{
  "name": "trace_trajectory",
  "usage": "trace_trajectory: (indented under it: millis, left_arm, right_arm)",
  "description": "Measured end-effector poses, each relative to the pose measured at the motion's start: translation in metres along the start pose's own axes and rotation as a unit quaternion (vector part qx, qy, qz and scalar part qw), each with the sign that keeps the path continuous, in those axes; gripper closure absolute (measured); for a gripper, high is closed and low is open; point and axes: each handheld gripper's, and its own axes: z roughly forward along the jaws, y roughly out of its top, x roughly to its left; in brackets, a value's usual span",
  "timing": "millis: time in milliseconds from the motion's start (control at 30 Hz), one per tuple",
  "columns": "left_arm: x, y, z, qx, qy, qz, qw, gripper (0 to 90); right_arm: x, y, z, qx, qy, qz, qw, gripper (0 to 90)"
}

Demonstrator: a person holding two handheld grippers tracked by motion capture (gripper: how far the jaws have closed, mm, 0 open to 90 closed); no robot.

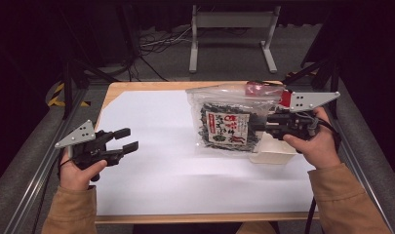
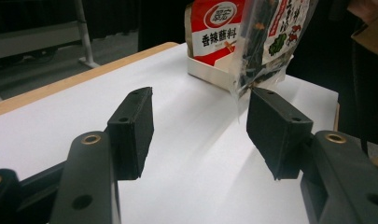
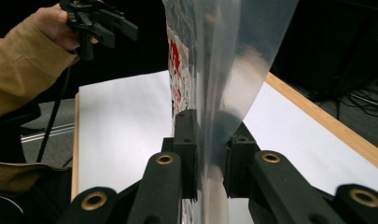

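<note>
Left gripper (image 1: 126, 140): jaws spread, nothing between them, low over the white sheet (image 1: 151, 161).

Seaweed bag (image 1: 227, 125): well off to its right, lifted, hanging above the white box (image 1: 272, 152).

Right gripper (image 1: 260, 125): jaws pinch the bag's clear edge.

Judgement: pickup done; placing remains, destination unclear from here.

The red and white packet (image 2: 214, 30) standing in the white box (image 2: 210, 74) carries the Chinese characters 香辣蘸料 in red under an oval logo too small to read. The clear bag (image 1: 229, 124) holds a dark packet whose red-and-white label print is too blurred to read.
</note>
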Motion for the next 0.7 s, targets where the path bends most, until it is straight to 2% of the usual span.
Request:
trace_trajectory:
  millis: [300,700]
  left_arm:
    - [0.004,-0.007,0.004,-0.005,0.006,-0.001,1.0,41.2]
    - [0.009,-0.013,0.005,-0.001,0.015,-0.014,0.9998,41.3]
  right_arm:
    - [-0.008,0.002,-0.018,-0.009,-0.032,0.003,0.9994,78.1]
    - [-0.021,-0.005,-0.044,-0.02,-0.092,0.016,0.9955,78.1]
